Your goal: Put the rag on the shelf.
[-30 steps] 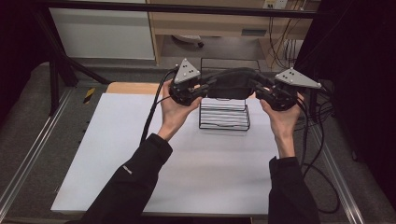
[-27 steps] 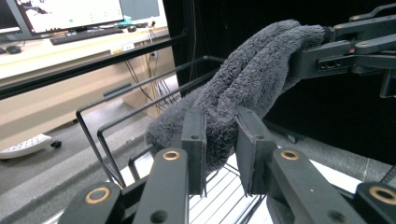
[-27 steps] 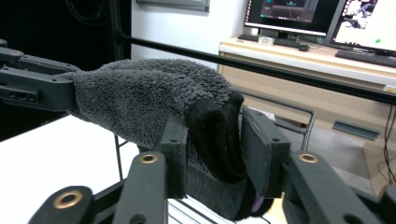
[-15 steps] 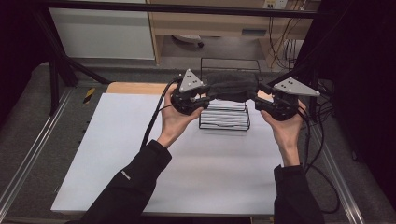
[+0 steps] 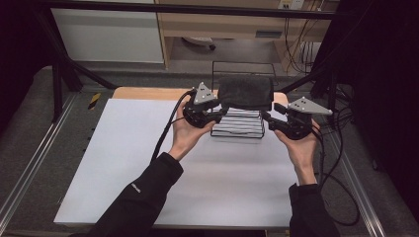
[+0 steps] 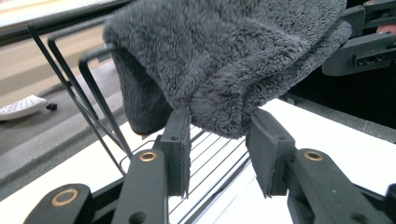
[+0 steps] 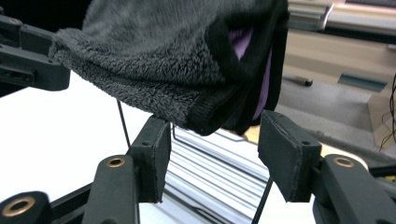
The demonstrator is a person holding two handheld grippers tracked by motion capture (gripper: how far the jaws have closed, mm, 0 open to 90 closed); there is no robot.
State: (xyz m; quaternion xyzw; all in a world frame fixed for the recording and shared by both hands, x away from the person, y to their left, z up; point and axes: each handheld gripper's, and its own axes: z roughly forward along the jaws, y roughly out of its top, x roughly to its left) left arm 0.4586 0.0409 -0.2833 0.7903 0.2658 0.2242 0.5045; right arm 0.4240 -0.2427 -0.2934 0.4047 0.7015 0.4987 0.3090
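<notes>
A dark grey fleece cloth lies draped over the top of a black wire rack that stands on the white desk, toward its far edge. The cloth hangs down both ends of the rack, and in the right gripper view a purple lining shows inside its fold.

The left gripper sits just left of the rack, held in the person's left hand. In the left gripper view its fingers stand apart, with the low edge of the cloth hanging just above the gap; the pads do not press on it. Its jaws have just been opening.

The right gripper sits just right of the rack, held in the right hand. Its fingers are also spread, the cloth's dark hem dangling above and between them without being pinched. These jaws too have just been opening.

Both grippers point inward at the rack from opposite sides.
</notes>
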